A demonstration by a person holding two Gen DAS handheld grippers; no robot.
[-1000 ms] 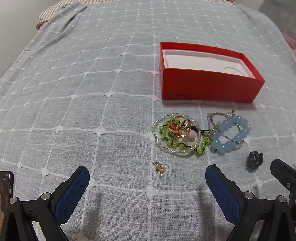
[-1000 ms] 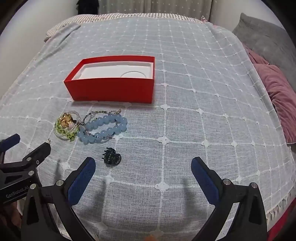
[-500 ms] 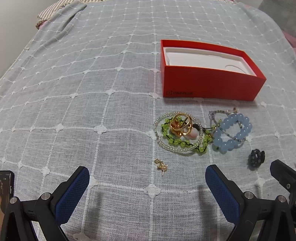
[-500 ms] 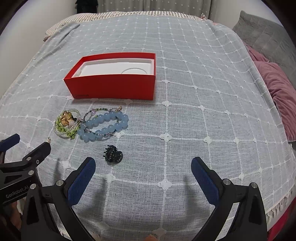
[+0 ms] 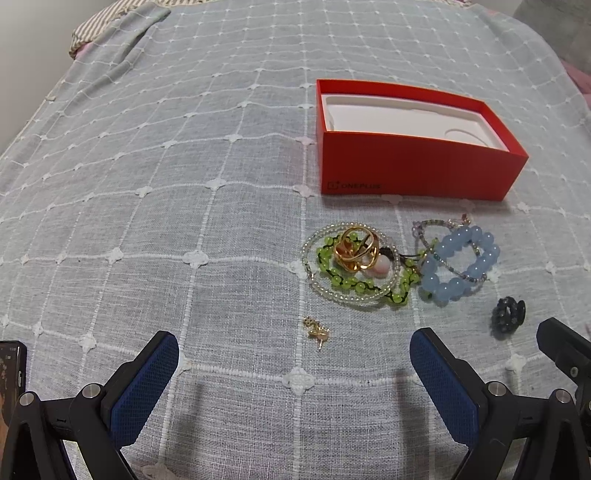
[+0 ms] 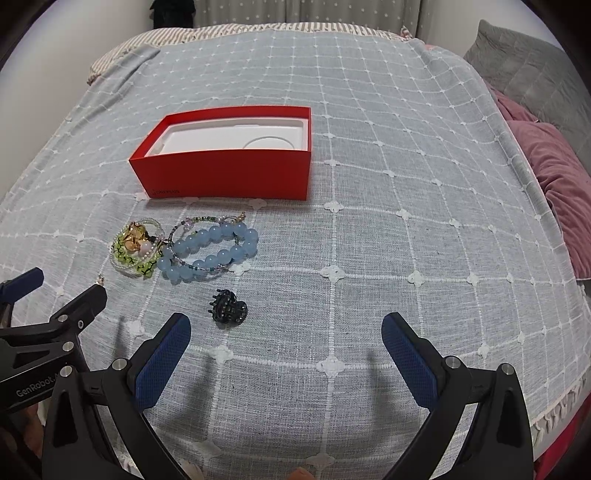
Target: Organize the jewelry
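An open red box (image 5: 417,171) (image 6: 225,173) with a white insert lies on the bedspread. In front of it sit a clear bead ring around green beads and gold rings (image 5: 356,254) (image 6: 135,245), a blue bead bracelet (image 5: 460,264) (image 6: 210,253), a small gold earring (image 5: 317,331) (image 6: 99,281) and a black hair claw (image 5: 509,314) (image 6: 227,308). My left gripper (image 5: 294,352) is open just short of the earring. My right gripper (image 6: 286,334) is open, the claw just beyond its left finger.
A grey checked bedspread (image 6: 369,184) covers the bed. Pink and grey pillows (image 6: 554,166) lie at the right edge. A striped sheet (image 5: 107,22) shows at the far end. A wall runs along the left side.
Both grippers have eased slightly back and up from the jewelry, which sits a little higher in both views. Nothing was touched; both stay open.
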